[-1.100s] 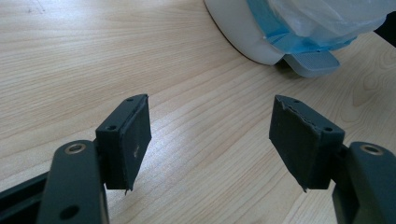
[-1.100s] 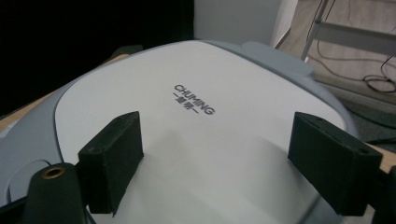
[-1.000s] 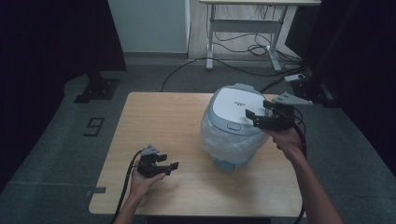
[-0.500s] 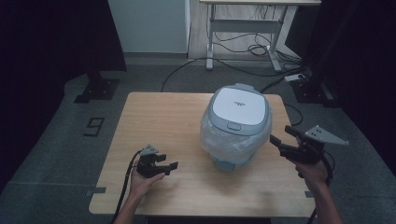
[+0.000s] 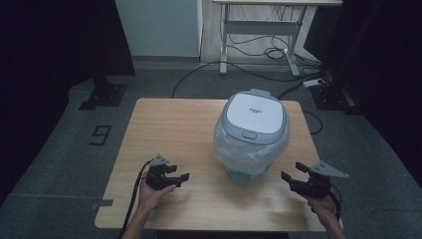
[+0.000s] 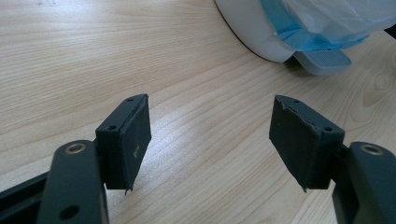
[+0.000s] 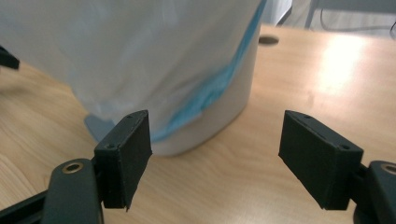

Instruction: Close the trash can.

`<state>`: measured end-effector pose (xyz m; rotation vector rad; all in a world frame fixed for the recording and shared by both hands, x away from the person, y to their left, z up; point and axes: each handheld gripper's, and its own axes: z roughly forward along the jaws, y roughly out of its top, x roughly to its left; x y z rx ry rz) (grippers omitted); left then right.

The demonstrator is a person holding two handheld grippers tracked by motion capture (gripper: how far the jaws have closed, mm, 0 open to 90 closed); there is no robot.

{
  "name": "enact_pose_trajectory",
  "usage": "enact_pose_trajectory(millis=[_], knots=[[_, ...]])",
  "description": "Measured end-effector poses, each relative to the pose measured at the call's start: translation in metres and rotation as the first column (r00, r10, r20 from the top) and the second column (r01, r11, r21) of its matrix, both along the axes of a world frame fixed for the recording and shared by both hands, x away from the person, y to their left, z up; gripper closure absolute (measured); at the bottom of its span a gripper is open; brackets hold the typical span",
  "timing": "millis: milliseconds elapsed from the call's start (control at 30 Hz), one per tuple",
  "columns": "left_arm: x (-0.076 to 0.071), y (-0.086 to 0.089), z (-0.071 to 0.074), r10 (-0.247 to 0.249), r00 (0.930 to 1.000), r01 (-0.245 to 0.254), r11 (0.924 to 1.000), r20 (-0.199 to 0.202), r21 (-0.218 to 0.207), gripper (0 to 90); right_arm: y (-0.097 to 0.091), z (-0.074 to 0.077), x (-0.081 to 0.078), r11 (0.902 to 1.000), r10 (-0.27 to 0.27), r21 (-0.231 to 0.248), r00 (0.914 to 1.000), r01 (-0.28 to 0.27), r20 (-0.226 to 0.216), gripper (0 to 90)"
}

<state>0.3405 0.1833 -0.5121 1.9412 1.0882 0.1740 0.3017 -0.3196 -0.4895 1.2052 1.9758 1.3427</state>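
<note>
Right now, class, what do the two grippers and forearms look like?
Both the left gripper and right gripper are black with two flat rectangular pads. Each carries a grey triangular plate and a trailing black cable. The forearms are bare, without sleeves.

**Readable text: one floor mark**

High view: a dark "9" (image 5: 101,135) sits on the grey floor (image 5: 59,164), left of the table (image 5: 164,124). It's the only legible character. The lid (image 5: 255,115) of the white bin has a small dark print near its middle, likely a brand mark, too small to read. Both gripper views: no lettering on the wood or on the plastic bag (image 7: 140,56).
</note>
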Motion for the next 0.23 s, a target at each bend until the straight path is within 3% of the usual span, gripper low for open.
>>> enact_pose_trajectory(millis=[233], knots=[[0.0001, 0.0008, -0.0005, 0.001, 1.0, -0.001, 1.0, 0.002, 0.003, 29.1, -0.0037, -0.0084, 0.0026, 0.9997, -0.026, -0.007, 0.9994, 0.025, -0.024, 24.5]])
